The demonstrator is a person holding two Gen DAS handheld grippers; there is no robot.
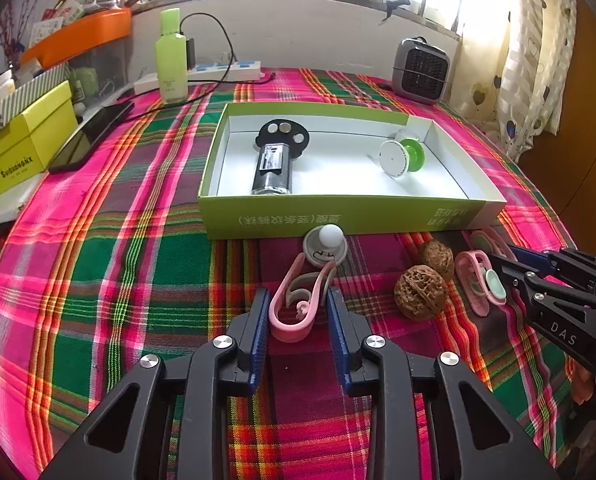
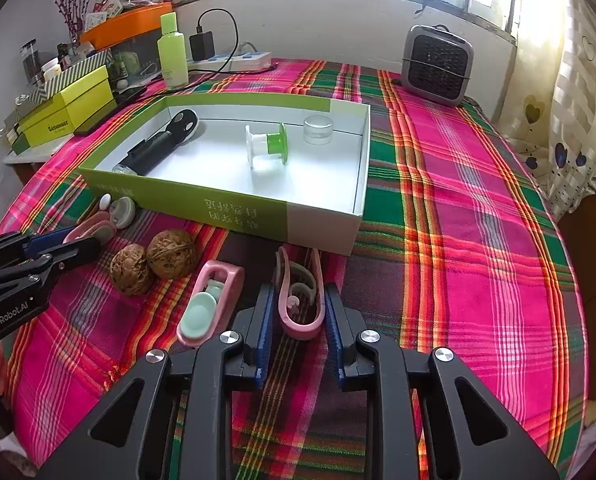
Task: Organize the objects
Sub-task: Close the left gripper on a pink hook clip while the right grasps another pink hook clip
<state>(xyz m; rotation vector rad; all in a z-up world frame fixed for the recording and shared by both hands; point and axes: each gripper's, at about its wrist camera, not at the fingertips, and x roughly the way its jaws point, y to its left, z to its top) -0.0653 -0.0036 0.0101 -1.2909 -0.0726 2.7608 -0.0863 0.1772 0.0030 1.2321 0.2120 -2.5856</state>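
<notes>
A plaid tablecloth (image 2: 457,184) is spread under everything. On it is set an open green box (image 1: 337,216), taken here as the landmark. Behind the box a grey heater (image 2: 437,64) and a green bottle (image 1: 172,56) are stood. Inside the box a black torch (image 1: 274,160), a green-and-white spool (image 1: 401,156) and a clear jar (image 2: 317,129) are laid. Just in front of the box, the left gripper (image 1: 298,308) is closed on a pink clip (image 1: 296,304), its blue pads pressed against the clip's sides. Further right along the box front, the right gripper (image 2: 298,312) is likewise closed on a second pink clip (image 2: 299,308). Between them two walnuts (image 2: 154,264) and a pink-and-mint clip (image 2: 208,304) are left.
</notes>
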